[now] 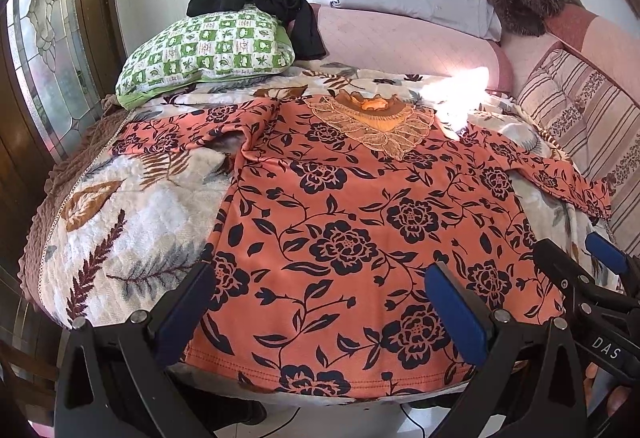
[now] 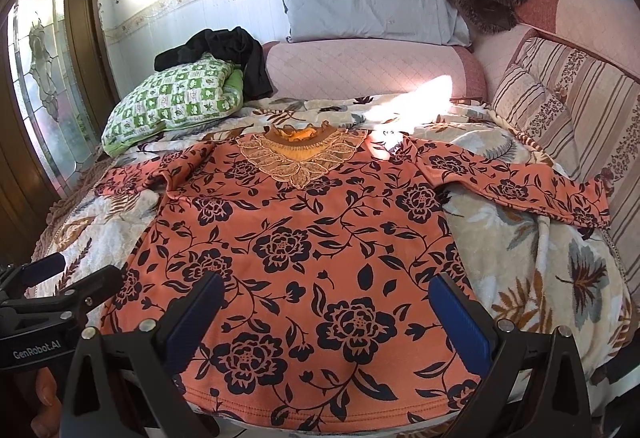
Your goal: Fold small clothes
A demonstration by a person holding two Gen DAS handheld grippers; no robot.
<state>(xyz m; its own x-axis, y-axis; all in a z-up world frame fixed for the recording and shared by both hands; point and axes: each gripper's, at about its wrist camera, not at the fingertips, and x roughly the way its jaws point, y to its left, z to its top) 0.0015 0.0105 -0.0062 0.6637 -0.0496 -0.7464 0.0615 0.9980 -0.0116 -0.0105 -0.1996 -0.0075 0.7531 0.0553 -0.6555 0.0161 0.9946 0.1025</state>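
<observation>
The orange floral top (image 2: 304,238) is lying flat, front up, on the leafy blanket (image 2: 532,270) on the bed, sleeves out to both sides. Left tool (image 1: 320,302) and right tool (image 2: 324,312) both hover over the hem, spread wide, gripping nothing. Green checked pillow (image 2: 172,103) sits behind it on the left.

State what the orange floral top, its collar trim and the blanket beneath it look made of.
Orange floral top: soft matte knit, likely jersey; stitched hem, limp drape. Collar trim: tan openwork lace, apparently embroidered, with scalloped leaf shapes. Blanket: plush, towel-like fleece, judging by its fuzzy nap.
</observation>
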